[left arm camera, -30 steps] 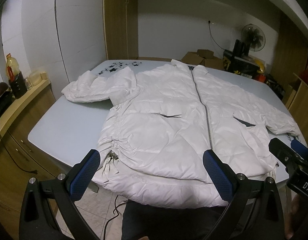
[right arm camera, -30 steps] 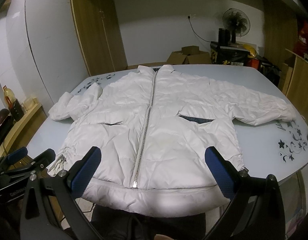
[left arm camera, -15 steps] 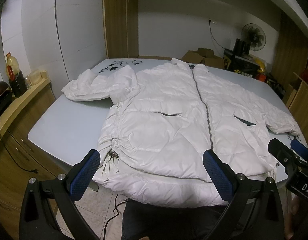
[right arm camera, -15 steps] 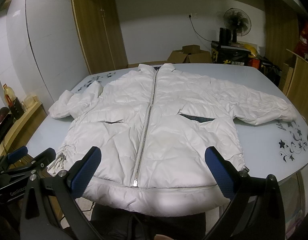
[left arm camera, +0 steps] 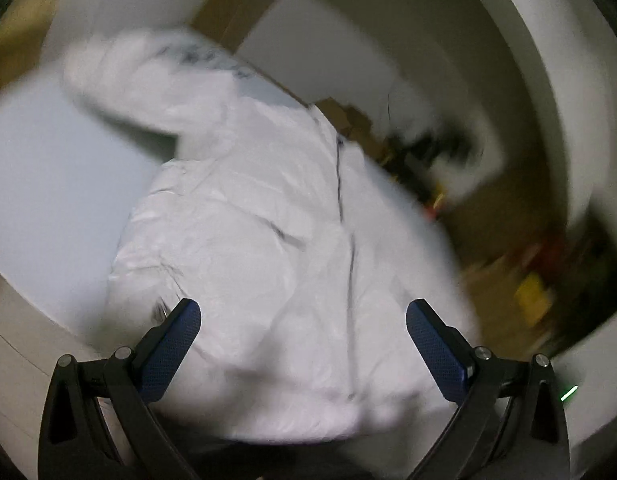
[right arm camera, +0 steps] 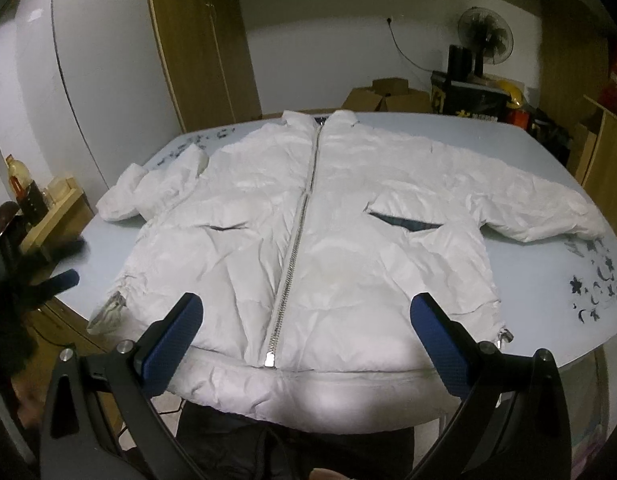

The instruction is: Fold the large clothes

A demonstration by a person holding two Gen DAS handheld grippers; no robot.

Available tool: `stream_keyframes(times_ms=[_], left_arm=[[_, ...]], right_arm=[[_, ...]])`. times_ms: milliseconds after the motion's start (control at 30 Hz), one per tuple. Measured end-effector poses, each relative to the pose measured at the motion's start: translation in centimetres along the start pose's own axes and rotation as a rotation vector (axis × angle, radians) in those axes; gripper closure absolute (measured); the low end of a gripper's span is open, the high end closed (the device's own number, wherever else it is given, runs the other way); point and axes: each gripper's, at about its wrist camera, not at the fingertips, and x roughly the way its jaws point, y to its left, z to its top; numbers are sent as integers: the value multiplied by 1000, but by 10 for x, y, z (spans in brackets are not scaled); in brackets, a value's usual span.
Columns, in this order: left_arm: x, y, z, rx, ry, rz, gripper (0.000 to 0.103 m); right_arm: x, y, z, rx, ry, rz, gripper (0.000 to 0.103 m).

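A white puffer jacket [right arm camera: 316, 232] lies front up and zipped on a pale blue table [right arm camera: 548, 292], hem hanging over the near edge. Its left sleeve [right arm camera: 156, 192] is bent back near the shoulder; its right sleeve [right arm camera: 540, 212] stretches out to the right. My right gripper [right arm camera: 308, 340] is open and empty above the hem. My left gripper [left arm camera: 304, 344] is open and empty; its view is tilted and blurred, with the jacket [left arm camera: 268, 240] below it. The left gripper also shows blurred at the left edge of the right wrist view [right arm camera: 48, 280].
A wooden side counter with a bottle [right arm camera: 20, 188] stands left of the table. Cardboard boxes [right arm camera: 388, 96], a black case and a fan [right arm camera: 484, 36] stand behind the table. A wooden cabinet [right arm camera: 604, 148] is on the right. Black flower prints [right arm camera: 596, 288] mark the table's right side.
My left gripper has swung quickly, so its view is now tilted and motion-blurred. My right gripper has barely moved. The jacket lies as before.
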Motion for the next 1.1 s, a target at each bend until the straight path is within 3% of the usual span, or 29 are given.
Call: stream_keyframes(times_ms=[100,200,300,367,500,767,1100], left_arm=[[-7,69,59,-214,-69,-61,0],[-6,132,112,-355,-112,0,0],[0,173,150,-428,-135,41,0],[11,190,171,-468,-106,1,0],[35,194,188,-486,-66,-23,0],[84,212,203,-534,-64,-36,0],[89,239,247,-551,-175,-17,0]], right_arm=[[15,-4,-1,-1,11,3,0],[30,-6,-2,-7,16,17,0],[45,-9,0,0,38,40,0],[54,-13,1,22,64,68,0],[70,-19,3,61,90,87,0],[96,-33,3,128,157,103,0],[105,-33,5,147,184,105,0]])
